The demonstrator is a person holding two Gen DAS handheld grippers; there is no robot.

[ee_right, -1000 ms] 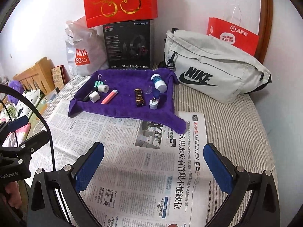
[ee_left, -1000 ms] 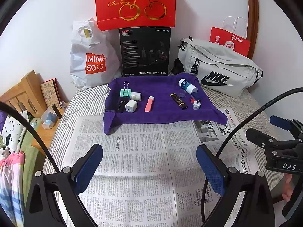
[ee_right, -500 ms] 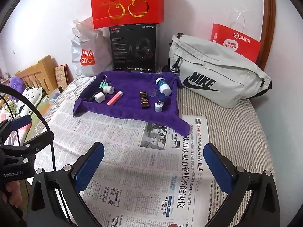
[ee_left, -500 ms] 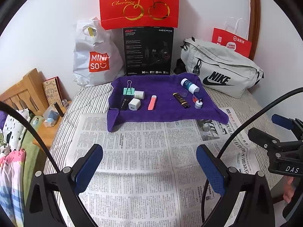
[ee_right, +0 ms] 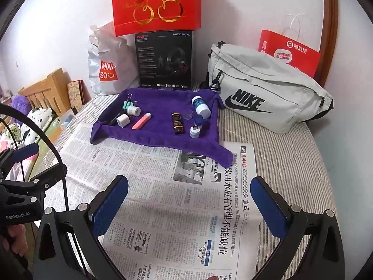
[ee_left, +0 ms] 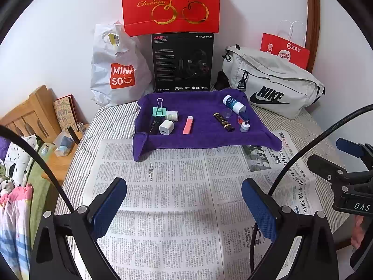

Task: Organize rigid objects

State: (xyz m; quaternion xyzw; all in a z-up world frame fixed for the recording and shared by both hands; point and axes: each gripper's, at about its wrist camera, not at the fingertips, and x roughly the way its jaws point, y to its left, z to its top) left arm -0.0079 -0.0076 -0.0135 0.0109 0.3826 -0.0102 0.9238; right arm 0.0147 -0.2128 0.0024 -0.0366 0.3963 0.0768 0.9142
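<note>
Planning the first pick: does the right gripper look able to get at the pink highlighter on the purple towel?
Probably yes. The right gripper is open and empty over the newspaper, and the pink highlighter lies alone on the purple towel, with nothing in between.

Home bedroom: striped mattress (ee_left: 112, 121), wooden headboard (ee_left: 28, 114), patterned bedding (ee_left: 14, 186), shopping bags (ee_left: 116, 70) by wall.
</note>
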